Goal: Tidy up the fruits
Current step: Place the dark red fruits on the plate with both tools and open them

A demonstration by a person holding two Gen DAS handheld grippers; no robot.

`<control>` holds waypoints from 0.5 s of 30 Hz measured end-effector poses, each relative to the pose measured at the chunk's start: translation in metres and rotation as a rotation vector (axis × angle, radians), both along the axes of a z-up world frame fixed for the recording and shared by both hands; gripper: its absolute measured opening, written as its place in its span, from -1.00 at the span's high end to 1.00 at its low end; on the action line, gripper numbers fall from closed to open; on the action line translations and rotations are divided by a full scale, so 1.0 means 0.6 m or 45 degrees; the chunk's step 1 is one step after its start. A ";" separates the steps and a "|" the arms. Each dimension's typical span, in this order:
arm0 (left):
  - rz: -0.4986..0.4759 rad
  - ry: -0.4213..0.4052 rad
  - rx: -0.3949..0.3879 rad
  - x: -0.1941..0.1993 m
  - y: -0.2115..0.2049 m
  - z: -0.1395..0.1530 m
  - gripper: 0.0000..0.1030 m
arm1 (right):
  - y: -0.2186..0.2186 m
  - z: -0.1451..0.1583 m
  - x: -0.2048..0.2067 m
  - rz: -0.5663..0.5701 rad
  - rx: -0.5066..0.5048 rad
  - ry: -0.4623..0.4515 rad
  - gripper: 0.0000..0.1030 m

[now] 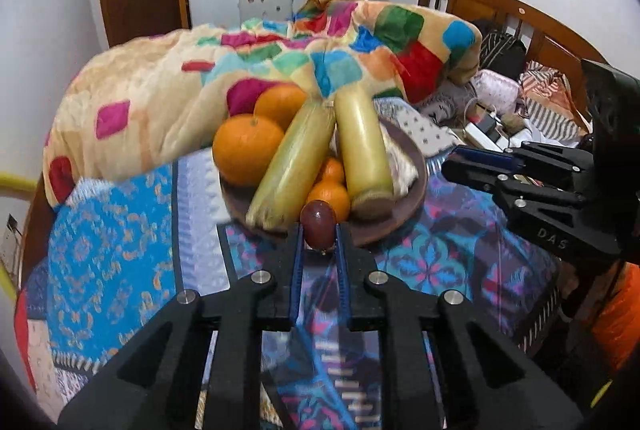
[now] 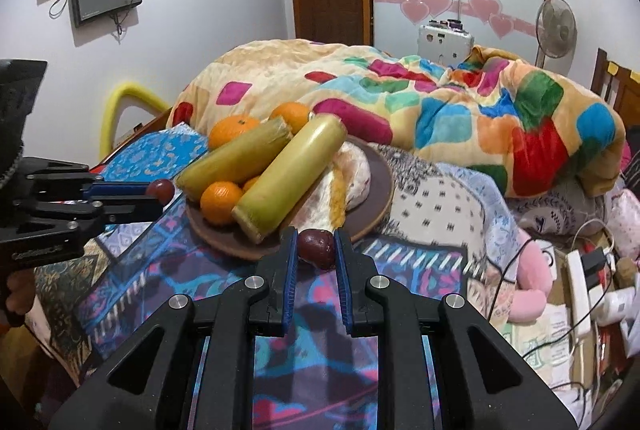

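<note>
A brown plate (image 1: 416, 166) on the bed holds several oranges (image 1: 246, 154) and two yellow-green sugarcane pieces (image 1: 362, 146). My left gripper (image 1: 318, 230) is shut on a dark red grape (image 1: 317, 224), held just before the plate's near rim. It shows in the right wrist view (image 2: 160, 192) at the left, with its grape (image 2: 161, 189). My right gripper (image 2: 316, 244) is shut on another dark red fruit (image 2: 317, 248) at the plate's (image 2: 380, 198) near edge. The right gripper also shows in the left wrist view (image 1: 452, 162); its fruit is hidden there.
A bunched colourful blanket (image 2: 400, 98) lies behind the plate. A patterned bedspread (image 1: 440, 254) lies under the grippers. Clutter, cables and a power strip (image 2: 578, 282) sit at the right. A wooden headboard (image 1: 520, 14) stands at the far right.
</note>
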State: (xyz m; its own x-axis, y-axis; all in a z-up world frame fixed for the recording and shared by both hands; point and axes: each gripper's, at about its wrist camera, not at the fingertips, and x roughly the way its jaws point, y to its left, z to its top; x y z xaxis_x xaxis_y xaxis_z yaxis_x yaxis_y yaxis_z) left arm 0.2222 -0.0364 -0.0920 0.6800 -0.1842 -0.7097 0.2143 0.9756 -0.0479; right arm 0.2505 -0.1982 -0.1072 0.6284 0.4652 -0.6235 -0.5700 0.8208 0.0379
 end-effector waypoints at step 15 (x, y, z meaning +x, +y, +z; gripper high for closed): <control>0.004 -0.049 0.048 0.080 -0.034 -0.008 0.70 | 0.010 -0.028 0.109 -0.029 -0.049 0.122 0.68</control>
